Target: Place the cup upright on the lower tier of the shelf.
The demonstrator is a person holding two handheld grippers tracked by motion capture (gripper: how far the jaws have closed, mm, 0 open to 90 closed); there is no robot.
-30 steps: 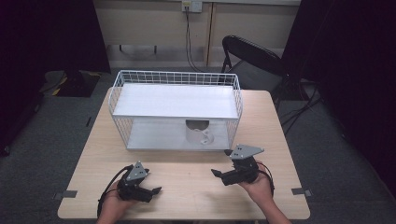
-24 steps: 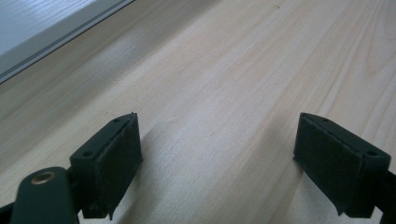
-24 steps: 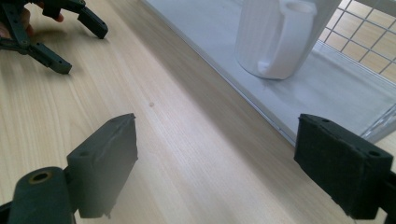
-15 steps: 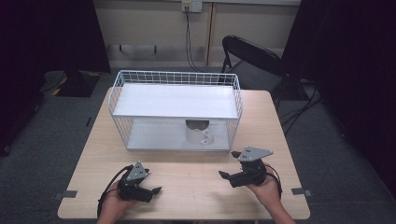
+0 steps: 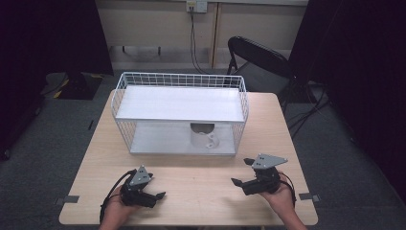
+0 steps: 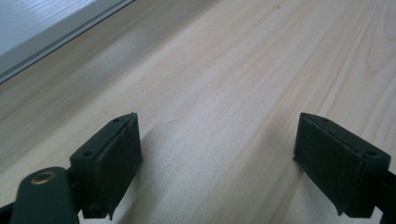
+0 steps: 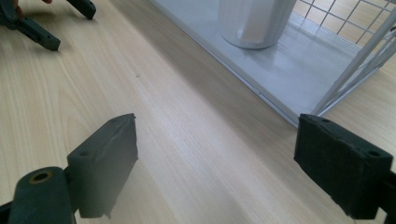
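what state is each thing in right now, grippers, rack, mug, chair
left gripper: open, jaws wide apart, nothing between them, low over the table
right gripper: open, empty, held in a hand above the table
wire rack: upright on the table, top shelf bare
white mug: upright on the rack's lower shelf, towards its right end
folding chair: unfolded, standing behind the table

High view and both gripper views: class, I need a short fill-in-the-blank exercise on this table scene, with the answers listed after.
1. The white mug stands on the ____ shelf of the wire rack.
2. The fingers of the left gripper are ____.
3. The right gripper holds ____.
4. Behind the table stands a black ____.

Answers: lower; open; nothing; chair
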